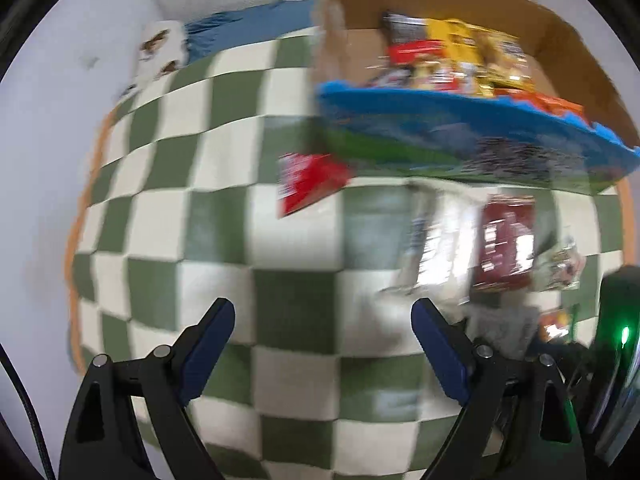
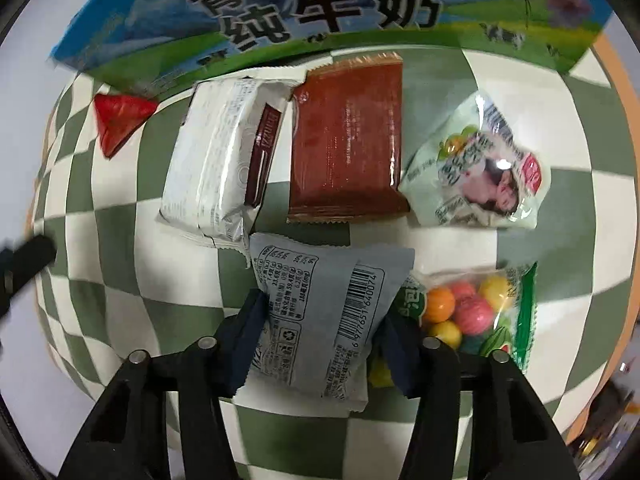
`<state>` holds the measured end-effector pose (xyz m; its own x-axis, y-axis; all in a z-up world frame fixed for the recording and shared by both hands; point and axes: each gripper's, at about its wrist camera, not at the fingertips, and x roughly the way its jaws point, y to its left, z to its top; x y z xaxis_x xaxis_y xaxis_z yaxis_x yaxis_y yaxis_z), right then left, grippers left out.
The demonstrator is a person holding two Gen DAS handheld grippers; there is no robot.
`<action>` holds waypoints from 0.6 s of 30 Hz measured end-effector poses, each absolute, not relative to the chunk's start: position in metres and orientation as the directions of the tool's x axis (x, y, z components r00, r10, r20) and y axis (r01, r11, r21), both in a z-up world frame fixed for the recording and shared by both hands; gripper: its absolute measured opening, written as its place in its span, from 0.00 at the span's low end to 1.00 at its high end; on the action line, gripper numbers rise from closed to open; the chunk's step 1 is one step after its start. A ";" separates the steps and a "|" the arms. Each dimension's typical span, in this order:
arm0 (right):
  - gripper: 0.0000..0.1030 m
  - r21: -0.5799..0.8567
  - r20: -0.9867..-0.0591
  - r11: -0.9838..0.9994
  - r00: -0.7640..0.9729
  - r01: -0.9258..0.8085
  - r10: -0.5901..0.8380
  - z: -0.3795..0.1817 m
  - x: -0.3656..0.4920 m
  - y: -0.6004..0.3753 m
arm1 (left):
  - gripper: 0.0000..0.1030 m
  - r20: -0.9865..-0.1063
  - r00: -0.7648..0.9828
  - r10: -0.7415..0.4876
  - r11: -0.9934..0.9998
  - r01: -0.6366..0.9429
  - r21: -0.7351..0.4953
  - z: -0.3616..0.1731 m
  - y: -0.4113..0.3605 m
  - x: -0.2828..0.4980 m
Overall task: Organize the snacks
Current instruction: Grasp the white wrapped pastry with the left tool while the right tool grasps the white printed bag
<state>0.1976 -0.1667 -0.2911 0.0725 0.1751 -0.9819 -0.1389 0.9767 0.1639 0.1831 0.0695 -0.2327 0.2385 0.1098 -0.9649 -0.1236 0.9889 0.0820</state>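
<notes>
The right gripper straddles a grey snack packet lying barcode-up on the checkered mat, jaws against its sides, apparently gripping for a lift. Its long axis runs away toward the milk carton box at the mat's far edge. The left gripper hangs wide open and empty, probably waiting

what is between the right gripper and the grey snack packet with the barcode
Nothing visible. The right gripper already straddles the grey snack packet with the barcode, one finger at each side edge. The clear bag of coloured candy balls lies just right of it.
</notes>
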 end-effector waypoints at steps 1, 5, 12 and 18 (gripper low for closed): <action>0.49 0.168 -0.981 0.974 0.072 -0.150 0.180 -0.290 0.196 -0.169 | 0.88 -0.971 0.229 0.069 0.994 -0.096 0.048 -0.237 0.061 0.191; 0.49 0.185 -0.980 0.969 0.046 -0.164 0.194 -0.285 0.189 -0.196 | 0.88 -0.986 0.158 -0.059 0.998 -0.006 -0.061 -0.261 0.031 0.221; 0.49 0.229 -0.973 0.963 -0.005 -0.141 0.231 -0.286 0.196 -0.234 | 0.55 -0.991 0.118 -0.067 0.996 0.073 -0.058 -0.302 0.001 0.254; 0.49 0.236 -0.972 0.949 -0.038 -0.207 0.234 -0.289 0.201 -0.224 | 0.47 -0.991 0.115 -0.062 0.998 -0.003 -0.062 -0.303 0.023 0.216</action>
<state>0.2015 -0.2236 -0.2894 -0.0378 0.2336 -0.9716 -0.2070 0.9494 0.2363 0.2163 0.0231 -0.3028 0.1151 -0.0615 -0.9914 -0.0035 0.9980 -0.0624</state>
